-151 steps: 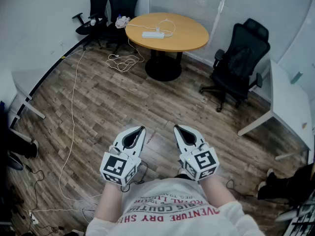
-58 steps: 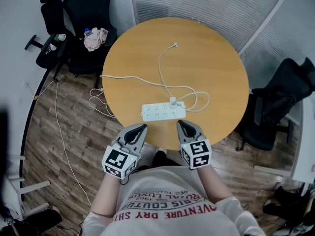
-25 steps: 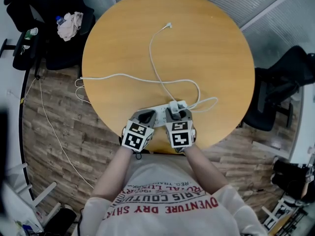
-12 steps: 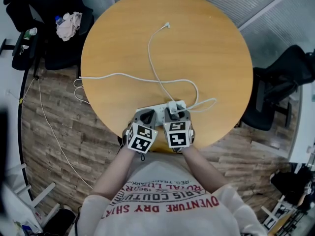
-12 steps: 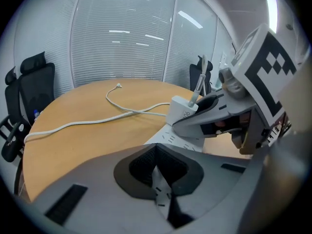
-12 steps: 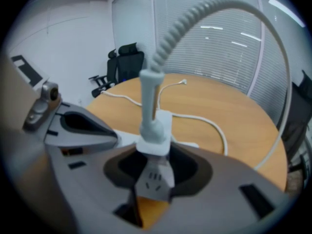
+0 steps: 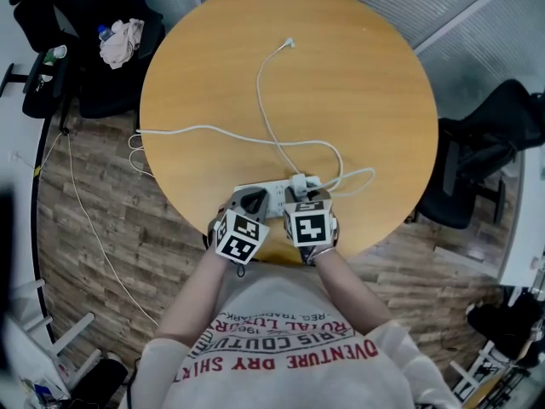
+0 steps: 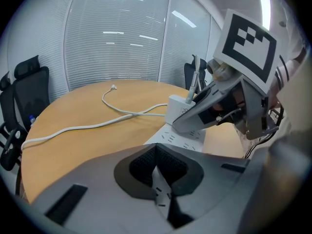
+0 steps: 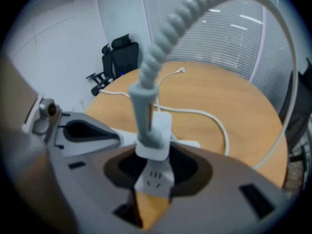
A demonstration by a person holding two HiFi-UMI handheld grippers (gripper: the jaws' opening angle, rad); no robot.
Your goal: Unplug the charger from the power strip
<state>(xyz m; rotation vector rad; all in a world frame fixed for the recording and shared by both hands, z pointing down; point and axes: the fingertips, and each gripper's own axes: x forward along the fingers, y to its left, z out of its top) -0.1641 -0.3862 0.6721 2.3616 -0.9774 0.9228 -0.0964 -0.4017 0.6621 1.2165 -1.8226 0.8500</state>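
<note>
right fingers [image 9: 229,179] just closed, gripping charger [image 9: 155,130]

Head view steeply down over table [image 7: 358,75]; gripper views low, close, on the same power strip [image 7: 274,194].

Count as I see it: one desk [image 7: 366,83], one power strip [image 7: 274,196], one charger [image 7: 300,182], two white cables [image 7: 264,100] [image 7: 196,129], three black chairs [image 7: 94,92] [image 7: 38,66] [image 7: 481,156]. My own: one left gripper [image 7: 247,198], one right gripper [image 7: 306,196].
</note>
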